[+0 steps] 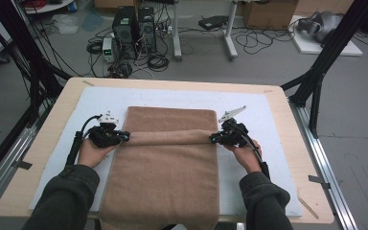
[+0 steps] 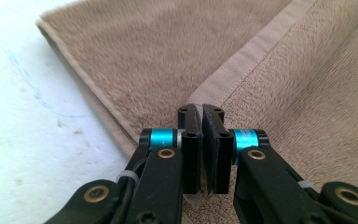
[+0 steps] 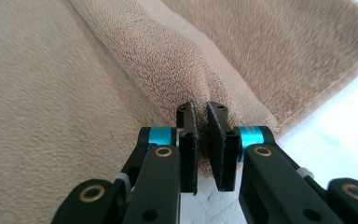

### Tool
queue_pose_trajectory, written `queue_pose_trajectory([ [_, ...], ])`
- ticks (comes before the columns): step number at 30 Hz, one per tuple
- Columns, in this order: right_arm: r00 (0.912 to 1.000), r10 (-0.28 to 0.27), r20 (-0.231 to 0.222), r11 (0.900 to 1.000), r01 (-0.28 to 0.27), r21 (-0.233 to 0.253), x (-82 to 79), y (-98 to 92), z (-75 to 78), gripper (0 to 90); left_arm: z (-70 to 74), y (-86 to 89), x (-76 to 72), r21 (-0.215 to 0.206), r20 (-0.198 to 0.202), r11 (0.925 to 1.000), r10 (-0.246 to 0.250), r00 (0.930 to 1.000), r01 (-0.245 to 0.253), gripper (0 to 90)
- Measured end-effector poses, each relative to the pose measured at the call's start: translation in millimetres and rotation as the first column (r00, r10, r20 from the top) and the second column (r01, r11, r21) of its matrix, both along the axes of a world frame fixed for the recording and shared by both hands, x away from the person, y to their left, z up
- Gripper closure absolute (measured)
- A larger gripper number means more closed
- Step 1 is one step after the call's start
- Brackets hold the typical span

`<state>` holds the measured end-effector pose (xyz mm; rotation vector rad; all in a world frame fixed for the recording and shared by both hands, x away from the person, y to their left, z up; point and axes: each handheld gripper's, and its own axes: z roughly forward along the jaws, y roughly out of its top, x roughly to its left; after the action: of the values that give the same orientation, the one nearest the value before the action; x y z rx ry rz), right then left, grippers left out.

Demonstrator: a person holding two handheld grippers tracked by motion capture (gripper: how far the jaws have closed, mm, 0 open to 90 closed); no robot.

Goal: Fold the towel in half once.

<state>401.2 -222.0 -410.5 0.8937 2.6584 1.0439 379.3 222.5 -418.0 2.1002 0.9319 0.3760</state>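
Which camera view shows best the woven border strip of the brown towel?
The left gripper view: the border strip runs sharp and close, down to the shut left gripper. The right gripper view shows pile and a thin edge; the high view shows the towel whole.

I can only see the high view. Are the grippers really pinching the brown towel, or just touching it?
Observer: Pinching. The left gripper has its jaws shut on the brown terry towel, right on a woven hem band.
Operator: And the other one?
Observer: The right gripper is clamped on a raised, fuzzy fold of it.
Operator: What's underneath?
Observer: A white padded mat with faint marks and small dents.
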Motion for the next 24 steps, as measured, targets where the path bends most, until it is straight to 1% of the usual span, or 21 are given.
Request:
queue_pose_trajectory([
  [2,0.9997,0.008,0.022,0.999,-0.009,0.033,-4.8,-1.4,8.0,83.3,6.4,3.7,-3.7,-0.025,0.023,0.9997,0.007,0.9997,-0.006,85.8],
  [3,0.9996,0.014,0.024,0.999,-0.015,0.042,-7.7,-2.2,12.8,83.4,9.8,6.0,-5.8,-0.034,0.032,0.9994,0.006,0.9995,-0.005,85.8],
  [5,0.9986,0.033,0.040,0.997,-0.036,0.062,-14.4,-3.4,22.8,83.4,18.2,10.9,-12.7,-0.066,0.052,0.9978,0.013,0.9986,-0.010,85.7],
  [6,0.9980,0.044,0.046,0.996,-0.048,0.075,-20.4,-3.3,29.1,83.3,21.5,12.6,-15.9,-0.065,0.065,0.9978,0.012,0.9978,-0.008,85.7],
  [7,0.9967,0.058,0.057,0.995,-0.062,0.079,-24.0,-3.1,32.2,83.4,25.2,14.2,-20.8,-0.068,0.080,0.9976,0.010,0.9967,-0.005,85.8],
  [8,0.9952,0.078,0.059,0.993,-0.083,0.085,-29.8,-1.9,35.8,83.3,29.4,16.3,-28.2,-0.071,0.095,0.9975,0.001,0.9955,0.005,85.7],
  [10,0.9917,0.097,0.083,0.993,-0.102,0.054,-45.8,0.8,42.5,83.3,33.5,18.5,-41.7,-0.069,0.115,0.9972,-0.020,0.9931,0.028,85.7],
  [11,0.9898,0.106,0.095,0.993,-0.110,0.036,-54.5,1.7,44.4,83.2,34.6,19.9,-50.9,-0.067,0.128,0.9971,-0.028,0.9914,0.037,85.7],
  [12,0.9876,0.120,0.101,0.992,-0.123,0.032,-62.7,2.5,45.1,83.2,35.2,21.7,-63.0,-0.064,0.135,0.9968,-0.039,0.9900,0.048,85.7],
  [13,0.9848,0.135,0.109,0.990,-0.139,0.023,-73.8,2.8,46.0,83.2,35.3,22.9,-73.5,-0.051,0.145,0.9969,-0.052,0.9881,0.059,85.7],
  [14,0.9833,0.148,0.106,0.988,-0.152,0.034,-82.5,2.6,45.9,83.2,34.4,24.2,-84.0,-0.050,0.154,0.9968,-0.054,0.9866,0.062,85.7],
  [15,0.9818,0.161,0.100,0.985,-0.167,0.048,-91.5,2.5,45.5,83.2,33.7,25.5,-91.1,-0.052,0.149,0.9964,-0.059,0.9870,0.068,85.7],
  [16,0.9790,0.177,0.101,0.982,-0.182,0.049,-98.1,2.6,45.3,83.3,33.3,27.5,-101.0,-0.050,0.145,0.9955,-0.072,0.9868,0.080,85.7],
  [18,0.9733,0.206,0.102,0.975,-0.212,0.059,-118.3,3.2,45.6,83.3,32.5,31.4,-122.7,-0.056,0.141,0.9939,-0.087,0.9862,0.095,85.7],
  [19,0.9690,0.225,0.102,0.970,-0.232,0.065,-129.1,3.4,46.2,83.4,32.6,33.6,-133.7,-0.053,0.137,0.9923,-0.104,0.9852,0.112,85.7],
  [20,0.9630,0.250,0.102,0.964,-0.257,0.069,-140.2,3.4,47.2,83.2,33.1,37.0,-146.8,-0.061,0.127,0.9882,-0.132,0.9831,0.141,85.7],
  [21,0.9552,0.277,0.106,0.954,-0.286,0.086,-153.2,2.1,49.1,81.2,33.3,39.1,-153.1,-0.078,0.111,0.9832,-0.156,0.9815,0.165,85.2],
  [22,0.9501,0.291,0.113,0.948,-0.302,0.103,-159.6,1.0,50.3,74.7,34.0,42.2,-161.0,-0.100,0.089,0.9767,-0.181,0.9794,0.190,82.5],
  [23,0.9472,0.300,0.114,0.938,-0.314,0.144,-166.6,-1.7,52.7,64.3,34.8,44.1,-164.5,-0.106,0.092,0.9758,-0.182,0.9790,0.191,74.3],
  [24,0.9489,0.295,0.113,0.935,-0.311,0.173,-168.0,-3.8,54.4,62.0,36.6,46.5,-167.0,-0.124,0.091,0.9726,-0.187,0.9782,0.197,66.4],
])
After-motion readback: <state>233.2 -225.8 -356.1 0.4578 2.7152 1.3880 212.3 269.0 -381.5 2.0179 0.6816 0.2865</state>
